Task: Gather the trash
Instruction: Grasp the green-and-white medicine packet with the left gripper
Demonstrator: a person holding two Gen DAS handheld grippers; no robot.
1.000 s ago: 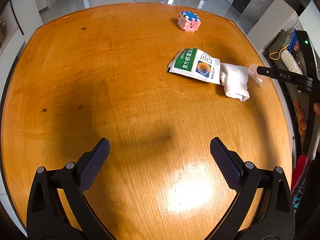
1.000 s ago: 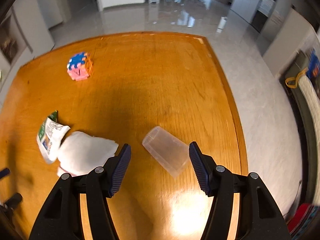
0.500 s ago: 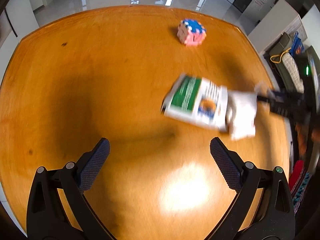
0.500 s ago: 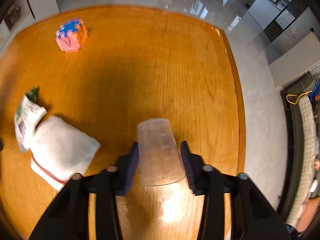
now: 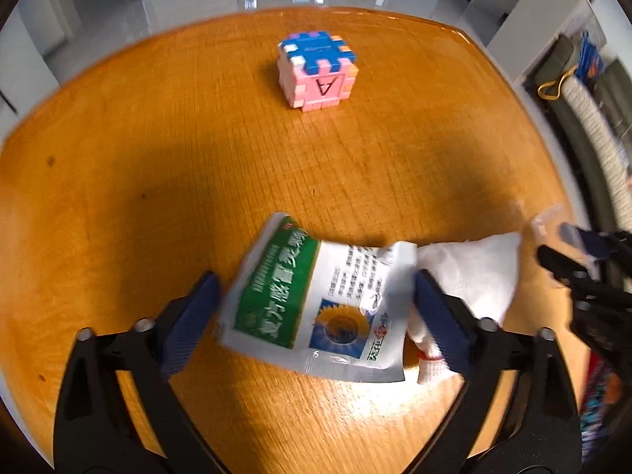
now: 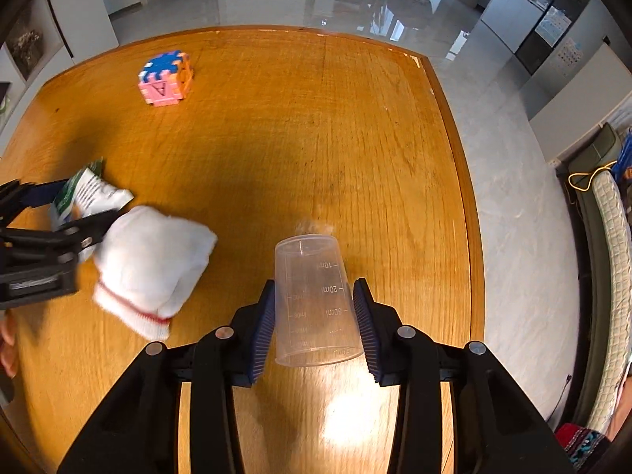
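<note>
Right wrist view shows the right gripper (image 6: 314, 316) clamped on a clear plastic measuring cup (image 6: 312, 300), its rubber pads pressing the cup's sides, the closed base pointing away; whether the cup is lifted off the wooden table (image 6: 316, 138) I cannot tell. The left gripper (image 5: 314, 316) has its jaws spread wide, straddling a green-and-white medicine sachet (image 5: 316, 308) that lies flat on the table, one edge against a white sock (image 5: 474, 272). The foam letter cube (image 5: 316, 71) sits well apart, farther back.

The risks, as I judge them: the sachet is thin and flat, so closing from this height could skate over it or merely push it along. The jaw nearest the sock may pinch sock fabric along with the sachet. The cup's slick, tapered wall could slide out of the pads if tilted.
</note>
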